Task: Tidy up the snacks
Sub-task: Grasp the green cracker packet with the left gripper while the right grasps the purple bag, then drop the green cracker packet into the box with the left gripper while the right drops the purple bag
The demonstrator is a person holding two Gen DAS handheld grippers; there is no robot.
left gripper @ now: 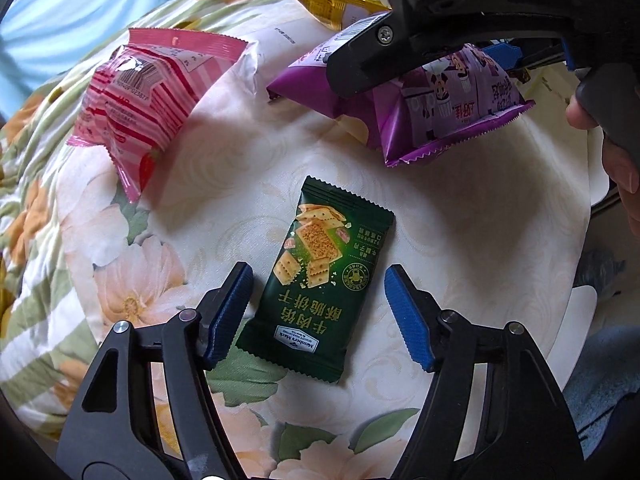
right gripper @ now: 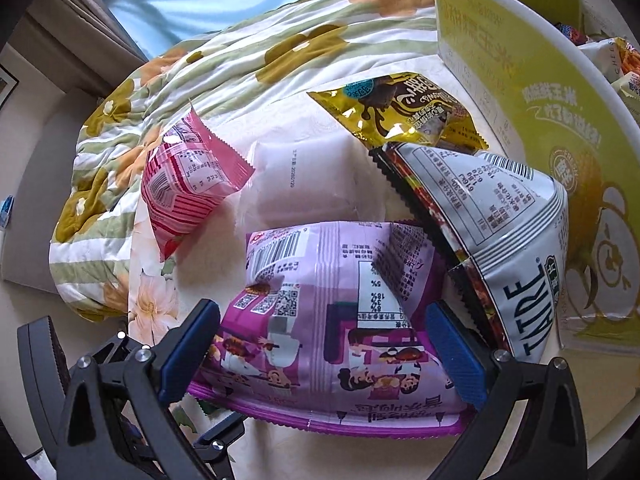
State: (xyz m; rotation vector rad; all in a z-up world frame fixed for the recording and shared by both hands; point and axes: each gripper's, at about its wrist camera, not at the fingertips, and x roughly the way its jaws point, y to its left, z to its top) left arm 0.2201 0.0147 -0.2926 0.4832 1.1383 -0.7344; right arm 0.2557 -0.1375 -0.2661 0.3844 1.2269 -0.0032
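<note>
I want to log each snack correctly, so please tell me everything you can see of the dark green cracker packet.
The dark green cracker packet is a small, flat, glossy sealed pouch with serrated end seams. It is printed with square crackers holding a crumbly filling, pale Chinese characters and a small blue Member's Mark label. It lies face up and slightly tilted on the floral cloth, apart from the other snacks. It sits between the blue pads of the left gripper; the left-hand pad is right at its edge, the other stands clear.

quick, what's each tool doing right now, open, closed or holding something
left tool: open, astride the green cracker packet, not gripping.
right tool: open, straddling the purple snack bag, pads not pressing.
</note>
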